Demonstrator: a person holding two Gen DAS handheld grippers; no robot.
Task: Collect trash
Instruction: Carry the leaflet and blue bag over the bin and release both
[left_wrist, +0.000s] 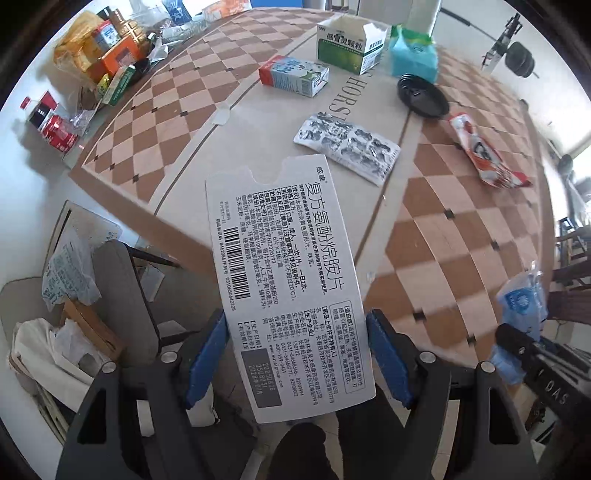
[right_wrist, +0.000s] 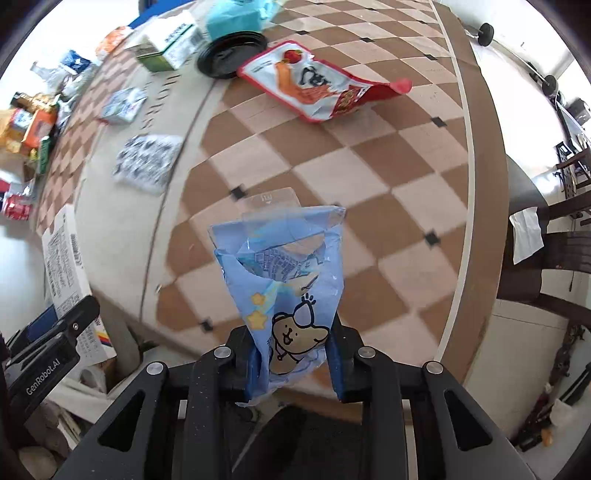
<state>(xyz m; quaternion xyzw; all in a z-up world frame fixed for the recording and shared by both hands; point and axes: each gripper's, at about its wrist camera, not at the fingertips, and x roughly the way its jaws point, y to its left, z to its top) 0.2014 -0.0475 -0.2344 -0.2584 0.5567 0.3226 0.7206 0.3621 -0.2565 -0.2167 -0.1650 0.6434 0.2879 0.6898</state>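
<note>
Left claw grips a flattened medicine box, right claw a blue wrapper — red packet, black lid, cartons remain far across the worktop.

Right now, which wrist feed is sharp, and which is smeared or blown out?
Left wrist: sharp, print on the flattened medicine box in the left gripper is crisp. Right wrist: table motion-blurred, held blue wrapper clearer, window at right overexposed. Both fisheye-curved.

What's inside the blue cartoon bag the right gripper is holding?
The right gripper pinches the blue cartoon bag. Its torn top gapes, showing a clear plastic tray sticking out. The printed lower half hides anything else inside.
</note>
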